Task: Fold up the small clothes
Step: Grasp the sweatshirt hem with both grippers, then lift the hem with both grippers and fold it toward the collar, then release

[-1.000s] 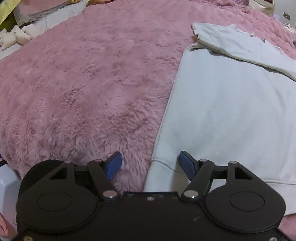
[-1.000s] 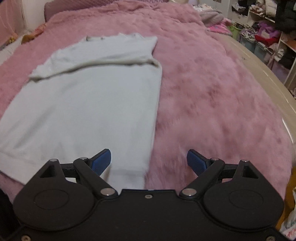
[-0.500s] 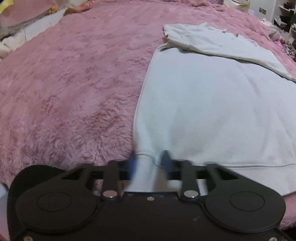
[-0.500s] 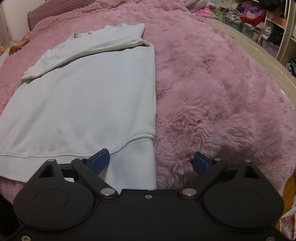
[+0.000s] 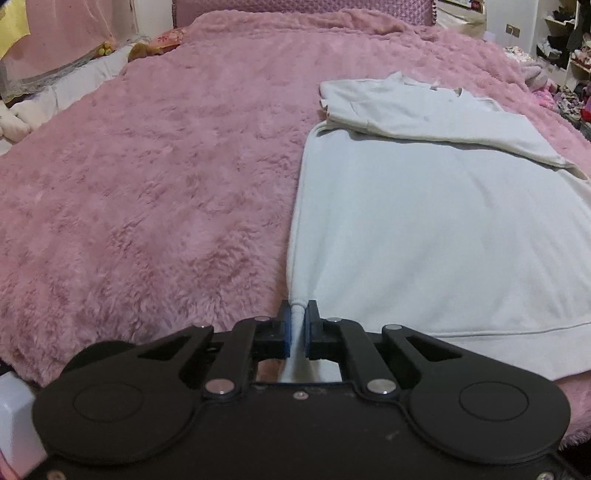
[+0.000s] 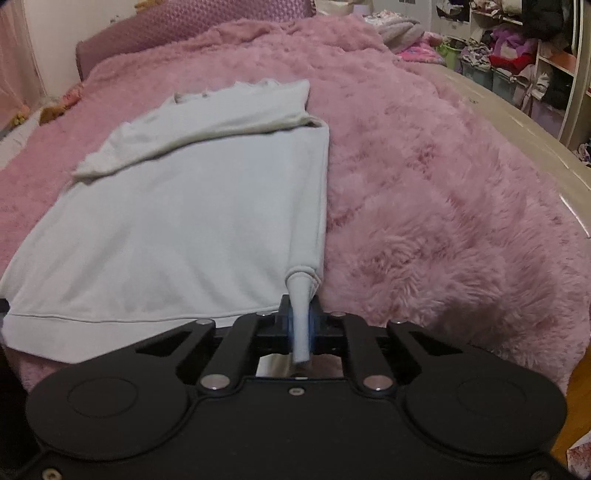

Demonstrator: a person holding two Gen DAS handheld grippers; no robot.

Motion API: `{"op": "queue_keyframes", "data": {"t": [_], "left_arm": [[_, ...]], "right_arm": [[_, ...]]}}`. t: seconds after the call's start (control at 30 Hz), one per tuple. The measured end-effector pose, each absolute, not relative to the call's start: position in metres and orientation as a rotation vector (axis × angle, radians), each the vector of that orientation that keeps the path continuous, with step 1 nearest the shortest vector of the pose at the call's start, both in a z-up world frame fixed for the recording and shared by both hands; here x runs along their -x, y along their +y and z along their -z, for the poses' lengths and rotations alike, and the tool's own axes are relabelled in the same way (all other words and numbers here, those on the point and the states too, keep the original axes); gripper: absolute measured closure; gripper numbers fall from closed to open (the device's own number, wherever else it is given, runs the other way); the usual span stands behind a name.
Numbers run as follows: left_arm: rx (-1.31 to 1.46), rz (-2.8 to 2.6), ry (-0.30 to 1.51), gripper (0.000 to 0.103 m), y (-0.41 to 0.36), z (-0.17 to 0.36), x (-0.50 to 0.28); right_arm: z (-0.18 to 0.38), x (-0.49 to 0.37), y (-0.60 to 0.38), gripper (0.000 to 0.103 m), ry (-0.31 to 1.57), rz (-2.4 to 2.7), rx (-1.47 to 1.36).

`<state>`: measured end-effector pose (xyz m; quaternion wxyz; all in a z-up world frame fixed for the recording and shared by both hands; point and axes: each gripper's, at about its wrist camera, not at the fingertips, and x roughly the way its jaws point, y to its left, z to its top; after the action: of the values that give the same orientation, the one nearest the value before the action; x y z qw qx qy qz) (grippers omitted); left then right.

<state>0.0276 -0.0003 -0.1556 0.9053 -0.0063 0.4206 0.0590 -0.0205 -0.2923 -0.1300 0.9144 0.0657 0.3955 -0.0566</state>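
Left side first: the fluffy pink blanket [image 5: 147, 184] is covering the whole bed, and a pale pink curtain [image 5: 66, 33] is hanging at the far left edge beyond it. I am holding the left gripper [image 5: 297, 325] low over the near edge of the bed, and its jaws have just been closing; they are now pinching the near-left hem corner of the white sweatshirt [image 5: 424, 229], the ribbed band bunching into a narrow peak between the blue pads [image 5: 286, 332].

The sweatshirt is lying flat on the blanket, hem toward me, neckline at the far end (one sleeve is lying folded across the chest, cuff pointing to the right in the left wrist view). The body panel is looking smooth, only pulling up slightly where each corner is being gripped.

Moving right: I am keeping the right gripper [image 6: 300, 325] at the opposite hem corner. Its jaws have also just been closing and are now clamping the near-right corner of the sweatshirt [image 6: 184, 229], a cone of fabric standing up tilted between the pads and poking out behind them. Right of it the blanket [image 6: 443, 221] is running to the beige bed edge [image 6: 535, 129], and cluttered shelves [image 6: 535, 55] are standing past that.
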Motion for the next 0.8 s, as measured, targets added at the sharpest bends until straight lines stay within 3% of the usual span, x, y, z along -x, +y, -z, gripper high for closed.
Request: {"op": "queue_keyframes", "data": {"t": [0.33,0.53,0.8], "left_arm": [[0.02,-0.091,0.825,0.098,-0.003,0.117,0.015],[-0.004,-0.118,0.805,0.098,-0.009,0.095,0.019],[0.023,-0.112,0.768,0.098,-0.012,0.104,0.023]], "right_arm": [[0.093,0.049,-0.287,0.101,0.773,0.126,-0.133],[0.089,0.077,-0.3,0.101,0.847,0.135,-0.153],[0.089,0.068,-0.295,0.101,0.807,0.176,-0.138]]}}
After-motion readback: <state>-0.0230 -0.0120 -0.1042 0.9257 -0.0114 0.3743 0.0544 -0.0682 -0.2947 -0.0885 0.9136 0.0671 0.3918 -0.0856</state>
